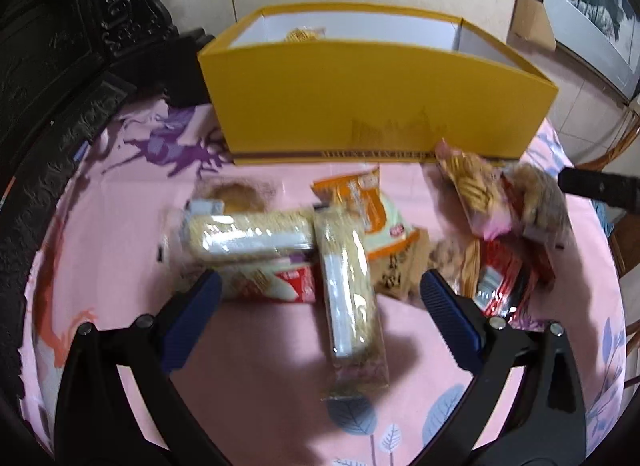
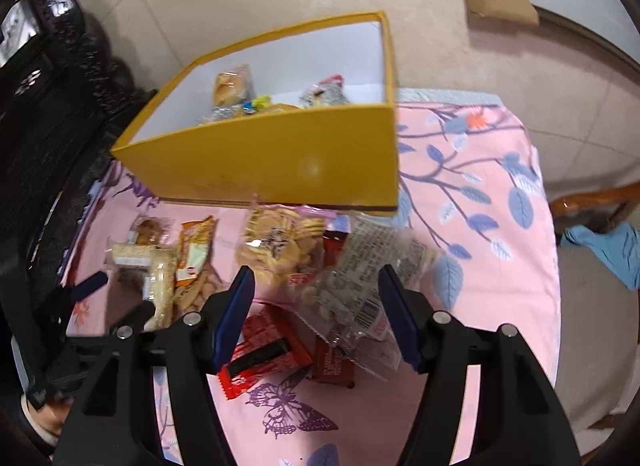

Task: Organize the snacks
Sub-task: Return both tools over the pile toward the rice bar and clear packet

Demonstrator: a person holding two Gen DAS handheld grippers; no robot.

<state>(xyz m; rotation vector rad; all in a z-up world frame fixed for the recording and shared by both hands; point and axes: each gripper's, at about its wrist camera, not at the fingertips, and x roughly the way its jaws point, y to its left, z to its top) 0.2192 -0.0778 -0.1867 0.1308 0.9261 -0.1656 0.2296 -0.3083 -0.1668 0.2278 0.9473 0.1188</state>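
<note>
The left gripper (image 1: 320, 298) hangs with jaws wide apart and empty over the long noodle-cake packet (image 1: 350, 286) on the worktop (image 1: 248, 378), whose long axis runs twelve to six. Best to straddle its narrow middle. The right gripper (image 2: 316, 306) has its jaws apart around nothing. The yellow box (image 1: 376, 105) waits at twelve.

Soft, even indoor light, no hard shadows. Motion blur on snacks (image 1: 348, 266), worst right of left view. Glare on clear wrappers (image 2: 352, 286). Heavy fisheye bending, dark vignette corners.
</note>
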